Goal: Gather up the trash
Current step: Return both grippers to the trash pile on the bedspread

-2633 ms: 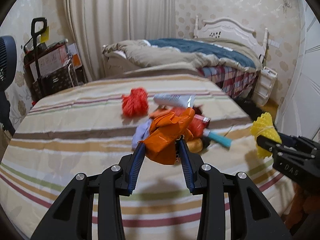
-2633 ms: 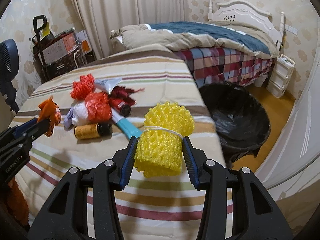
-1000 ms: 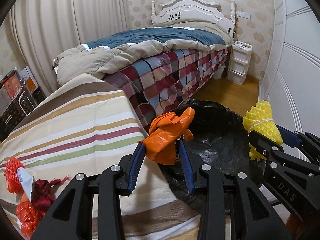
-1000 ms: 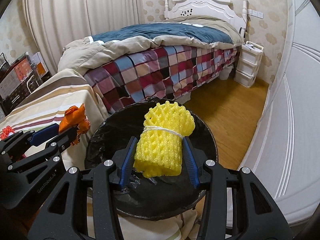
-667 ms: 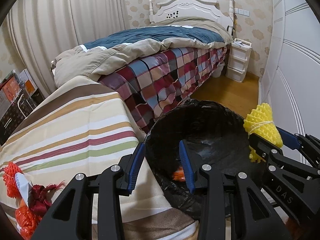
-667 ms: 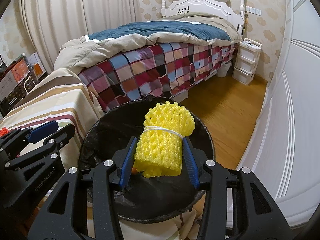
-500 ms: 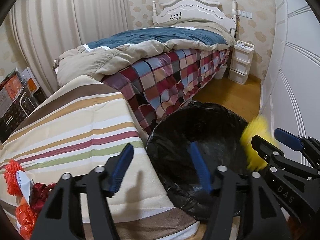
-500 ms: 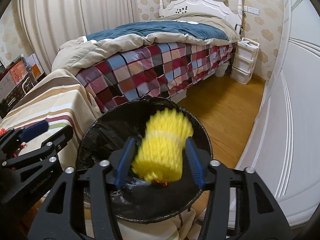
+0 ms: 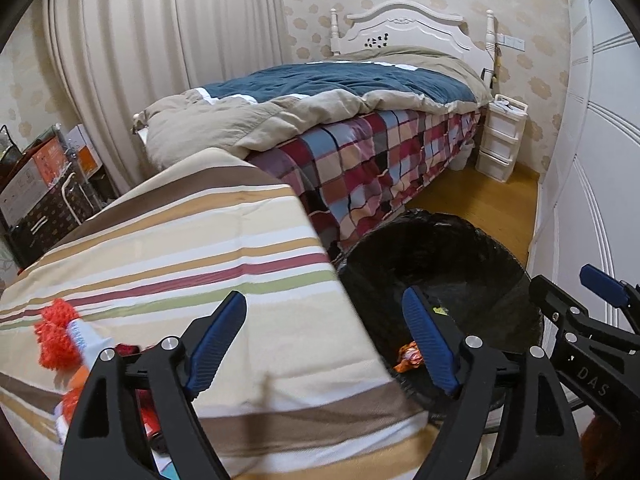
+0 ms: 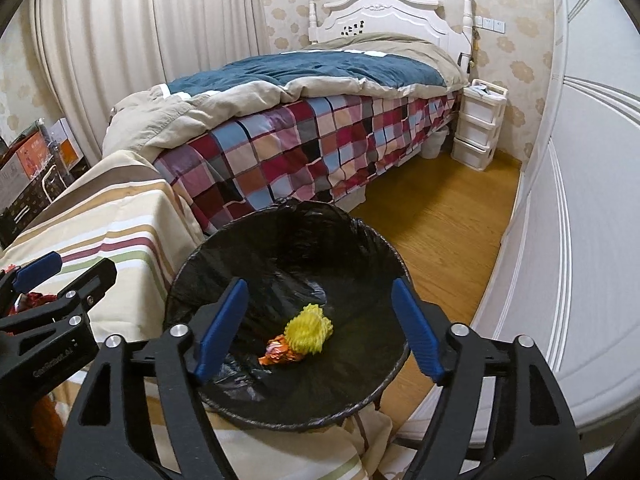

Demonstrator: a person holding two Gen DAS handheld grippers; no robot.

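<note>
Now opening wide over the bin (image 10: pixel 384 264), both empty: left gripper (image 9: pixel 326 340), right gripper (image 10: pixel 316 328). Lying on the bin's bottom since release: yellow net (image 10: pixel 310 330) touching orange wrapper (image 10: pixel 280 352). Waiting left of bin: more trash (image 9: pixel 60 340).

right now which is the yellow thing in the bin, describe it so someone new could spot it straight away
Find the round bin with the black liner on the floor between the striped cloth and the checked bed. At its bottom lie two pieces, touching. The yellow foam net is the bright, honeycomb-textured lump; its neighbour, the orange wrapper, is smaller, crinkled and shiny.
</note>
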